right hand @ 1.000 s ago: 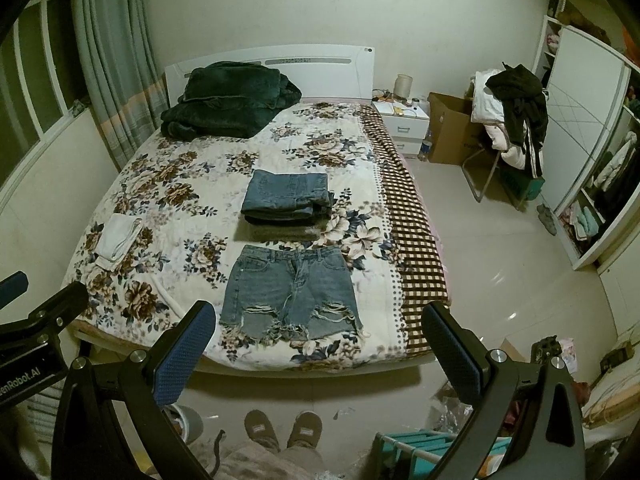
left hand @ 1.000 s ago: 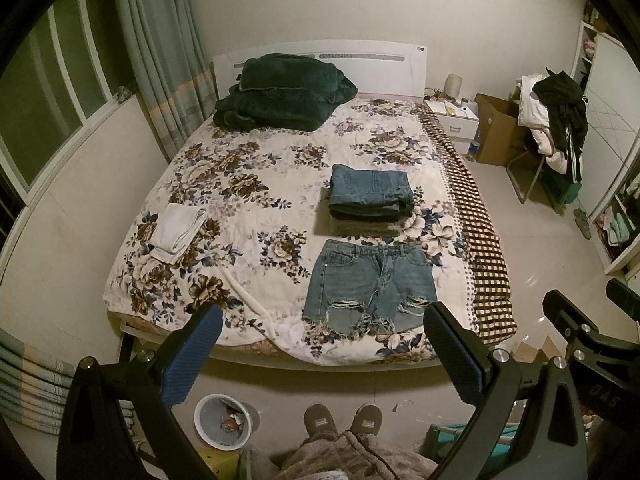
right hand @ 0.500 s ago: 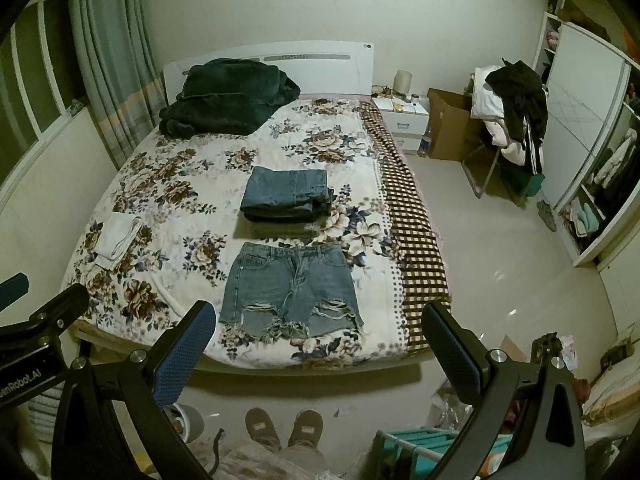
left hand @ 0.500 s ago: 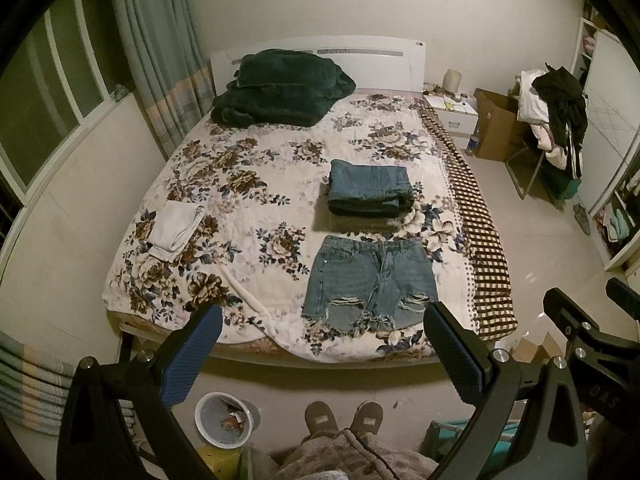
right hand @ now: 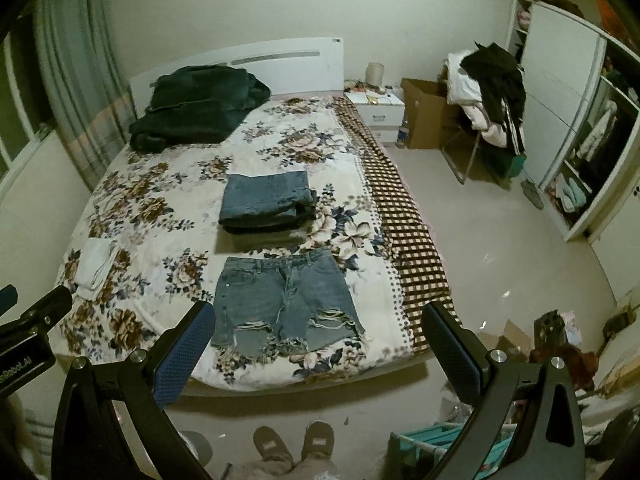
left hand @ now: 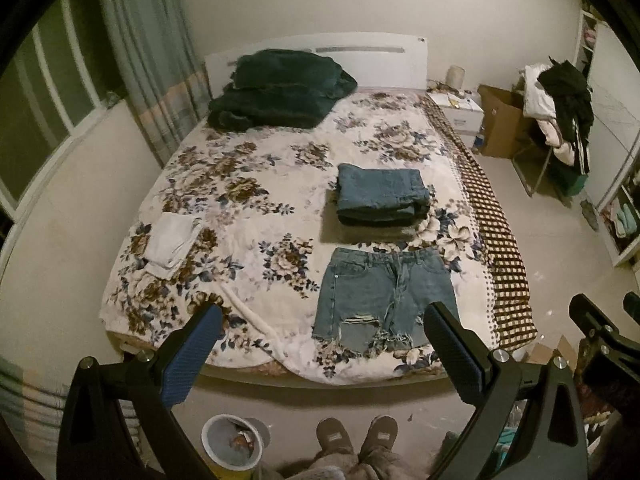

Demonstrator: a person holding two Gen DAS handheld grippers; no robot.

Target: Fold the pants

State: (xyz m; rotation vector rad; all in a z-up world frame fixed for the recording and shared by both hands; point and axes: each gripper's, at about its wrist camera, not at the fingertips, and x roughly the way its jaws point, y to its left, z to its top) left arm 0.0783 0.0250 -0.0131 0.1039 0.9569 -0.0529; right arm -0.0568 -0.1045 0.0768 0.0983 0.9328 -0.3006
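Left gripper [left hand: 322, 350]: jaws spread wide, nothing between the blue pads, held in the air above the floor short of the foot edge of the bed [left hand: 256, 364]. Right gripper [right hand: 318, 350]: likewise wide apart and empty, same height, short of the same edge. Each gripper's frame shows at the margin of the other's view.

Denim shorts [right hand: 282, 304] lie flat and unfolded on the floral blanket [left hand: 248, 216] near the foot edge, toward the bed's right side; waistband points to the headboard [left hand: 360, 56], frayed hems to the foot edge. Just beyond the waistband: a stack of folded jeans [left hand: 382, 196], apart from the shorts by a strip of blanket. A white folded cloth [left hand: 172, 238] sits near the left edge, well apart from both. A dark green blanket [left hand: 280, 94] is heaped at the head-left corner. A brown checked sheet [right hand: 404, 232] runs along the right edge.

Room: curtain [left hand: 152, 60] and window on the left wall. White nightstand [right hand: 378, 110] beside the head-right corner, cardboard box [right hand: 426, 116] next to it, then a chair piled with clothes [right hand: 492, 92]. Open white wardrobe [right hand: 576, 152] on the right wall. Pale tiled floor; a waste bin [left hand: 234, 442] and the person's slippers [left hand: 356, 438] at the foot of the bed.
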